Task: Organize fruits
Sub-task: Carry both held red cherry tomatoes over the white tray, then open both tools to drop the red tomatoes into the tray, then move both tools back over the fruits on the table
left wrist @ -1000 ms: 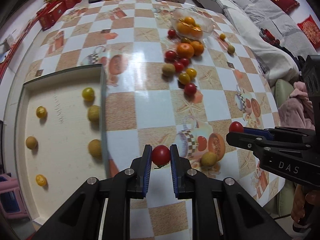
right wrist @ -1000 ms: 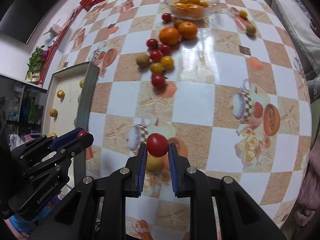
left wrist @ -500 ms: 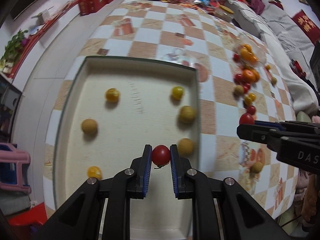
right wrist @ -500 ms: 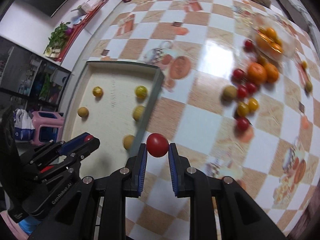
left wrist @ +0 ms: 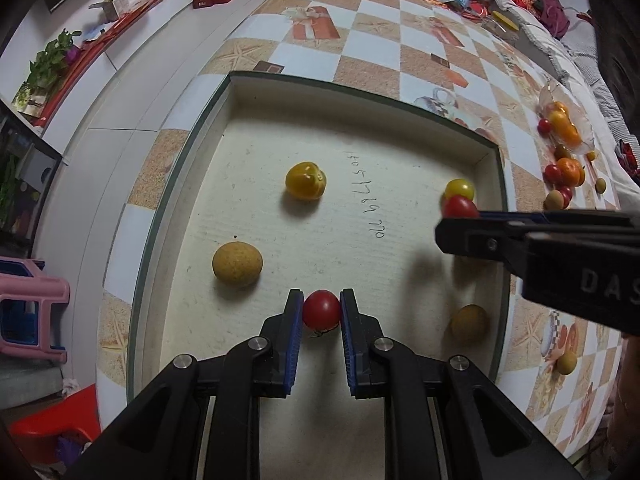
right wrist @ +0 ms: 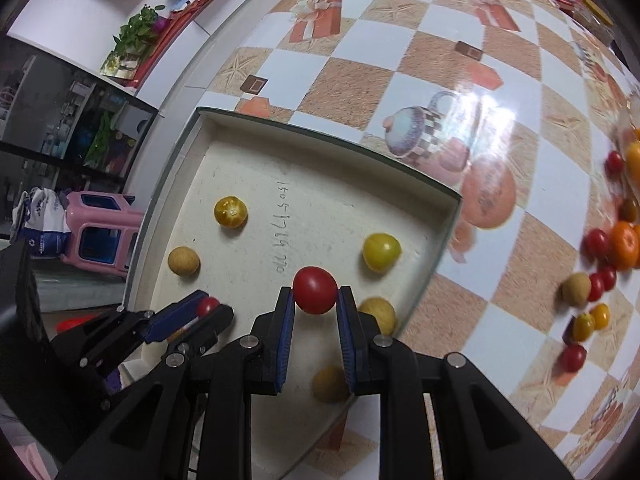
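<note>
My left gripper [left wrist: 321, 313] is shut on a red cherry tomato [left wrist: 321, 314], low over the floor of the shallow cream tray [left wrist: 360, 92]. My right gripper [right wrist: 315, 295] is shut on a second red cherry tomato [right wrist: 315, 290] and holds it above the tray's right half [right wrist: 320, 136]. In the left wrist view the right gripper [left wrist: 460, 216] comes in from the right with its tomato [left wrist: 459, 206]. The tray holds yellow tomatoes [left wrist: 305, 181] [right wrist: 381, 251] and tan round fruits [left wrist: 237, 265] [right wrist: 183, 261].
More fruit lies on the checkered table [right wrist: 440, 52] to the right: red tomatoes [right wrist: 573, 358], oranges [right wrist: 625, 245], a tan fruit [right wrist: 576, 289], and a clear bowl of oranges [left wrist: 562, 120]. A pink stool [right wrist: 96, 232] stands off the table's left edge.
Both grippers swung left from over the table to above the tray, each still holding its tomato. The left one has dropped closer to the tray floor.
</note>
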The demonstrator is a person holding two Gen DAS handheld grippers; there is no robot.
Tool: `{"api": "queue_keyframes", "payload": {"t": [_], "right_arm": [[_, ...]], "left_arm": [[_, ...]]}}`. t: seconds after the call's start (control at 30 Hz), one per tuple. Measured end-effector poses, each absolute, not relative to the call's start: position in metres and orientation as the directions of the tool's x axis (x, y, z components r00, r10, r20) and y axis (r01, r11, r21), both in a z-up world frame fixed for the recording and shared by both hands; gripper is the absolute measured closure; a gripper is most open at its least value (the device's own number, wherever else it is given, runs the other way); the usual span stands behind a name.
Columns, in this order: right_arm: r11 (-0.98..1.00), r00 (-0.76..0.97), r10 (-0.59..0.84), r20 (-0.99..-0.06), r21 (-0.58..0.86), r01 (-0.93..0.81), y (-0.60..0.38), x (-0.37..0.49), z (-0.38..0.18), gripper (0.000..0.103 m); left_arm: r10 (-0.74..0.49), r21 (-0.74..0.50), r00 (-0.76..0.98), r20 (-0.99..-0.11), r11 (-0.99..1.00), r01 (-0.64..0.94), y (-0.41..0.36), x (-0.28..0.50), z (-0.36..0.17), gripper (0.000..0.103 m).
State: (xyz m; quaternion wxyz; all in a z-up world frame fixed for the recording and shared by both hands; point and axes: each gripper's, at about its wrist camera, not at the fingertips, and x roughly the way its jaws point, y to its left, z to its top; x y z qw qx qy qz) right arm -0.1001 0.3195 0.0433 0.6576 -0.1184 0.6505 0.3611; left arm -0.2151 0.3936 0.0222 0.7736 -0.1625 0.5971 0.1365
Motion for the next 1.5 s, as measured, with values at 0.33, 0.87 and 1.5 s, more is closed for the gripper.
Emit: {"api": "queue_keyframes", "payload": {"t": [0.33,0.87,1.5], "right_arm": [[0.688,-0.116,0.257,-0.959,0.266,-0.675,0.34,-0.102,0.024,0.076],[0.708,-0.136,0.425,-0.895,0.422,-0.567,0.321,-0.089,0.052,0.014],[0.895,0.025,0.352,-0.936,0.328,-0.302,0.144,-0.081,0.077,0.012]], "left_arm": [[0.014,-0.079,0.232,-0.973,0.918,-0.388,0.391,-0.214,0.017,0.083],[0.071,-0.041,0.267,-0.961,0.919,-0.392,0.392,-0.229,0.047,0.036],[0.008,-0.033,0.275,-0.961,0.989,-0.147,0.297,-0.204,0.071,0.036]]}}
